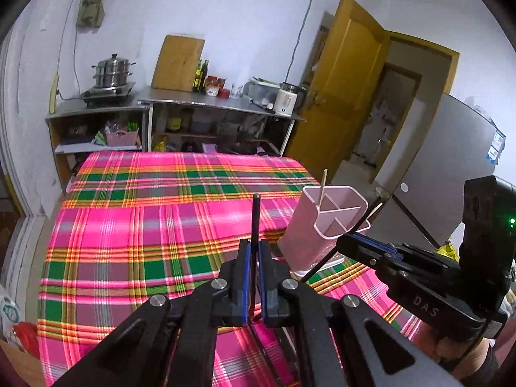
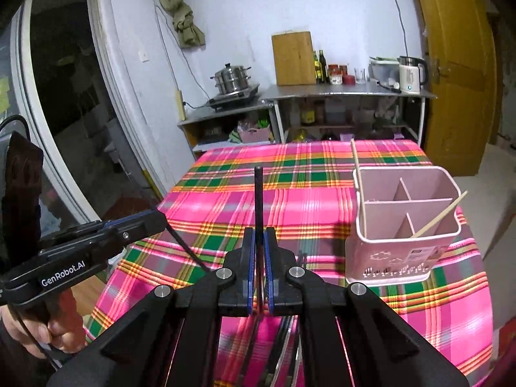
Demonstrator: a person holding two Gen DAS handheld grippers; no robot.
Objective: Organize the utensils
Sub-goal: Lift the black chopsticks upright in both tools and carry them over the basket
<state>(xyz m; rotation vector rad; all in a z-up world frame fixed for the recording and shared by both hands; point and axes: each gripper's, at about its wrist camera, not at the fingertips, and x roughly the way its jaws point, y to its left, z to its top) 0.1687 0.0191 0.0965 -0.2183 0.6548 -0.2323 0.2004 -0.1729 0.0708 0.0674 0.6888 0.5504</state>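
Observation:
My left gripper (image 1: 254, 245) is shut on a black chopstick (image 1: 256, 216) that stands upright between its blue pads. My right gripper (image 2: 258, 230) is shut on a second black chopstick (image 2: 258, 196), also upright. Each gripper appears in the other's view: the right gripper (image 1: 343, 242) beside the holder with its stick slanting, and the left gripper (image 2: 158, 218) at the left with its stick (image 2: 190, 250) hanging down. A pink divided utensil holder (image 2: 403, 251) (image 1: 309, 235) stands on the table's right side, ahead and right of both grippers. Two wooden chopsticks (image 2: 358, 180) lean in it.
The table carries a pink, green and orange plaid cloth (image 2: 306, 167). More dark sticks (image 2: 283, 332) lie on it under my right gripper. Behind the table stand metal shelves with a steamer pot (image 2: 232, 79), a cutting board, bottles and a kettle (image 2: 411, 74). A yellow door (image 1: 348, 80) hangs open at right.

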